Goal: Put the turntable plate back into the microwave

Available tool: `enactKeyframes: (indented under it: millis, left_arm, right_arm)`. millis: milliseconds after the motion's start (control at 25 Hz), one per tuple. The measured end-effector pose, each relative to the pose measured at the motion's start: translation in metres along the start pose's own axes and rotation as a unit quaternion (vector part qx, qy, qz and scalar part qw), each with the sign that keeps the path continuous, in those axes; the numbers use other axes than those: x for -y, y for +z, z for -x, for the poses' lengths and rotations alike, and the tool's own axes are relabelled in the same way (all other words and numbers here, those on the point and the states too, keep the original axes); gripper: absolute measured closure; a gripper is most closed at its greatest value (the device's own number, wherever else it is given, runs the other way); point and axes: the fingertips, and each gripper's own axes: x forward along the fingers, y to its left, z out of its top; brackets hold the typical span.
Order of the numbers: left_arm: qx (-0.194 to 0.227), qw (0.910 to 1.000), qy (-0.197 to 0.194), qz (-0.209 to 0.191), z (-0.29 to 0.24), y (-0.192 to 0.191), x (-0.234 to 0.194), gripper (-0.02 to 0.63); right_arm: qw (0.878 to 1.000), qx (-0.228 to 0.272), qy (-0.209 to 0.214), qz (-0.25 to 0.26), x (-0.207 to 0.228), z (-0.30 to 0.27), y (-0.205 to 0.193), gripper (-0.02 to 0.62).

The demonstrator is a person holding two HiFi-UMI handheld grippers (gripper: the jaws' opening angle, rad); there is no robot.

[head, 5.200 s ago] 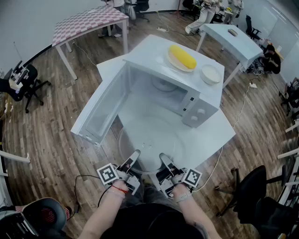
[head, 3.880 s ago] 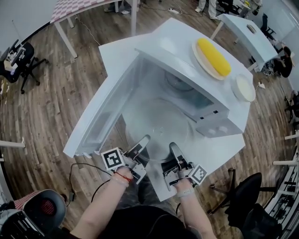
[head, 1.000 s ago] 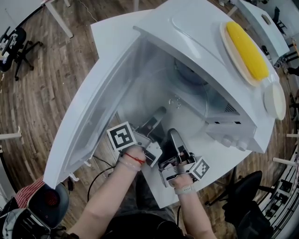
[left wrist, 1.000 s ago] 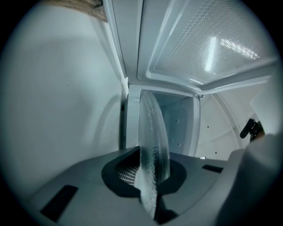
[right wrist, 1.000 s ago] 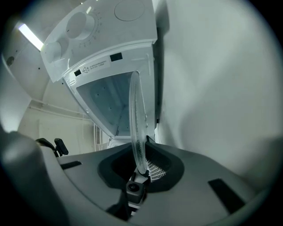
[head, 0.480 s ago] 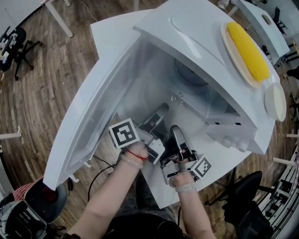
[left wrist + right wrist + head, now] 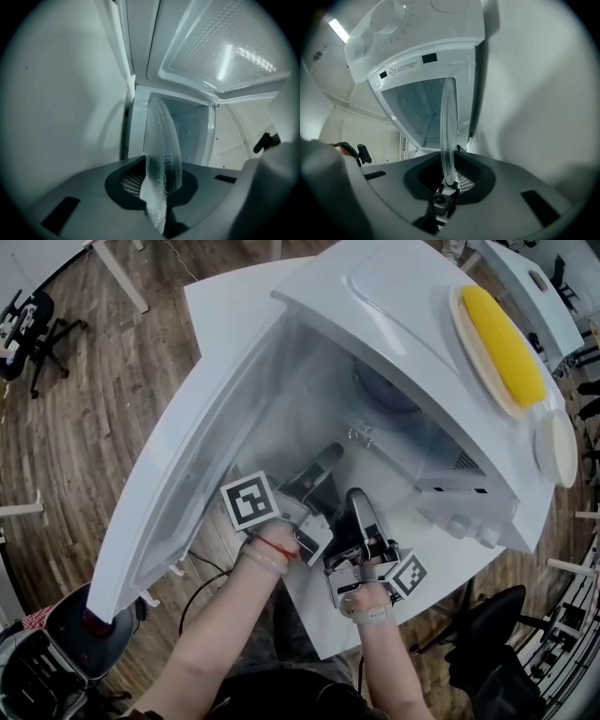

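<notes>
The clear glass turntable plate (image 7: 380,460) lies nearly flat inside the open white microwave (image 7: 394,306), its centre hub showing over the cavity floor. My left gripper (image 7: 325,463) is shut on the plate's near rim, and the right gripper (image 7: 357,505) is shut on the same rim just to the right. Seen along the left gripper (image 7: 158,194), the plate (image 7: 162,150) stands edge-on between the jaws, pointing into the cavity. Along the right gripper (image 7: 449,180), the plate (image 7: 449,126) is likewise pinched, with the control panel (image 7: 393,28) above it.
The microwave door (image 7: 183,488) hangs open to the left of my arms. On the microwave's top sit a plate with a yellow object (image 7: 502,329) and a small white dish (image 7: 558,446). The control knobs (image 7: 469,526) are right of the opening. Office chairs stand around on the wood floor.
Over the last seconds both grippers carried the plate from the table in front into the cavity. In the last second they edged slightly deeper, still shut on it.
</notes>
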Motion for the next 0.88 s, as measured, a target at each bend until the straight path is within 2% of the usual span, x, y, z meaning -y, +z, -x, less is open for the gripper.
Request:
enactKeyframes:
  millis: [360, 880]
  left_arm:
    - [-0.022, 0.9997, 0.005, -0.008, 0.011, -0.006, 0.007, 0.56]
    - [-0.017, 0.9998, -0.001, 0.001, 0.013, -0.003, 0.011, 0.56]
  right_arm:
    - [1.0, -0.01, -0.019, 0.007, -0.005, -0.002, 0.005, 0.537]
    - [1.0, 0.004, -0.021, 0.015, -0.008, -0.021, 0.024, 0.535]
